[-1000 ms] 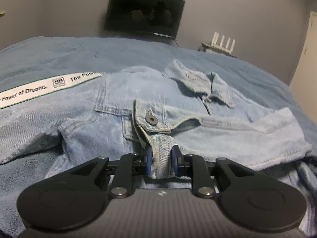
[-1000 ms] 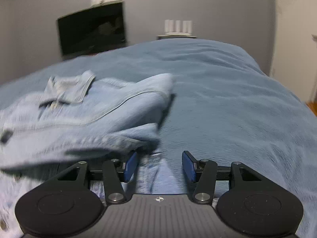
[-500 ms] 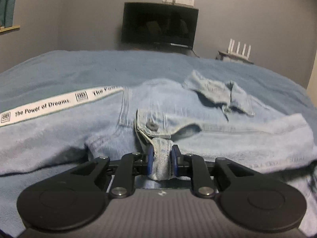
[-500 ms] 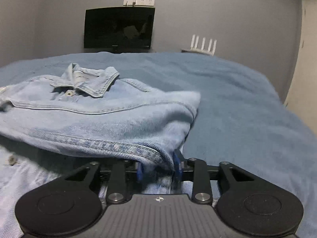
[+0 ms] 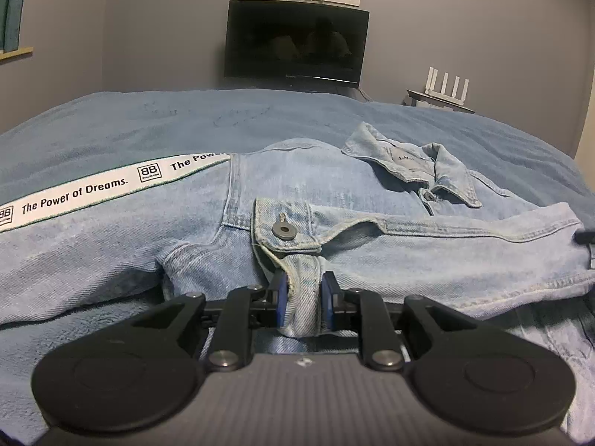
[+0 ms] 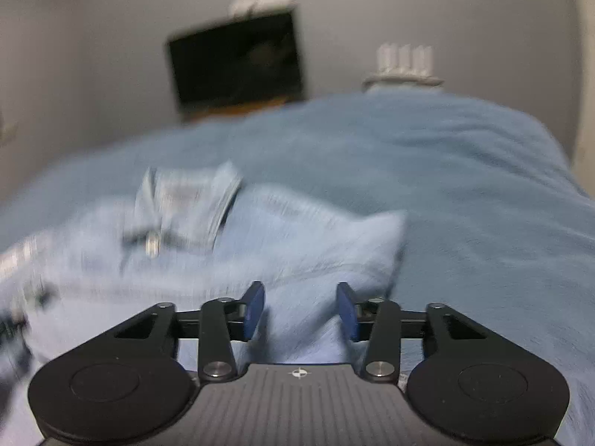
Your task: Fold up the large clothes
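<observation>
A light-blue denim jacket [image 5: 334, 200] lies on a blue bed cover, collar [image 5: 412, 160] toward the far side and one sleeve [image 5: 465, 245] folded across its front. My left gripper [image 5: 301, 297] is shut on the buttoned cuff [image 5: 286, 230] of that sleeve, low over the jacket. In the blurred right wrist view, my right gripper [image 6: 300, 310] is open, its blue pads [image 6: 254, 308] apart above the jacket's folded right edge [image 6: 316, 260]. Nothing sits between its pads.
The blue bed cover [image 5: 186, 122] spreads all round the jacket, with bare cover to the right [image 6: 483, 241]. A white printed band [image 5: 93, 189] runs along the left sleeve. A dark TV [image 5: 297, 42] and a white router [image 5: 446, 85] stand by the far wall.
My right gripper let go of the jacket's edge, opened and rose, swinging. My left gripper kept its hold on the cuff and barely shifted.
</observation>
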`<state>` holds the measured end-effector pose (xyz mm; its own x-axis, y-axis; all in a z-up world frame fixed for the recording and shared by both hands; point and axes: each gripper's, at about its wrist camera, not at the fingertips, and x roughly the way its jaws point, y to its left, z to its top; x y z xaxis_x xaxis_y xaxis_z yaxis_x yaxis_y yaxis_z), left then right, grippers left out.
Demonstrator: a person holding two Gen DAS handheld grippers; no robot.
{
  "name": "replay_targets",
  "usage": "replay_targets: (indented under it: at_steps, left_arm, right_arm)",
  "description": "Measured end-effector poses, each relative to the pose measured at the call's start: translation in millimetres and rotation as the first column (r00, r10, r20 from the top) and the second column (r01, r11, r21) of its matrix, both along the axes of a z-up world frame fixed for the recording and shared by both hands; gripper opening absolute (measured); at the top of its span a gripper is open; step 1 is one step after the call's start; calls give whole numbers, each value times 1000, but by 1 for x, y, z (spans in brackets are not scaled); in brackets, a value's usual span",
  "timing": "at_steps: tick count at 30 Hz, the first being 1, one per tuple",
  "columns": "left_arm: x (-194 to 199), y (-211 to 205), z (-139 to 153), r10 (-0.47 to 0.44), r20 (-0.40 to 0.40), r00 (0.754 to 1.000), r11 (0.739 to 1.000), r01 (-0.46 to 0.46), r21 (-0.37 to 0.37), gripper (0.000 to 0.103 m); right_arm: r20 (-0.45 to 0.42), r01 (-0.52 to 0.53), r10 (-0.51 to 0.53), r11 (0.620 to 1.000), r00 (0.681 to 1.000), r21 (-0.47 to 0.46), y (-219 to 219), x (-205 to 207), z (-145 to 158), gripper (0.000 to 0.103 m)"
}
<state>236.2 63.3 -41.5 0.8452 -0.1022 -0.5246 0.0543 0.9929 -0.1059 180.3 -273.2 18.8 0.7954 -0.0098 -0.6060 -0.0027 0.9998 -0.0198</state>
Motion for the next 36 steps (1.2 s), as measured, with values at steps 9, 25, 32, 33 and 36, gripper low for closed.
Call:
replay_targets:
  at_steps: [9,25,32,33,36]
  left_arm:
    - [0,-1,-2,7,20,1000,999,-8,31,20]
    - [3,3,-4,7,2,1000,1000,-7,7,20]
    - [5,2,-9,9,5,1000,1000,-9,4,20]
    - [5,0,-8,4,12,1000,1000,-5,11,20]
    - [2,-6,-7,-18,47,999,999,16,46,20]
  right_arm:
    - [-39,69,-68,997,997,26,-15,41,-40,65]
    - [-29,292,-306,870,952,398,-112,55,-19,53]
    - [-22,249,-268,858,963,449,-116,83,-31,9]
    - [3,245,-269,880,963,406,-112,88,-26,8]
    - [61,247,-275,927,960,282,-101,104,-8,6]
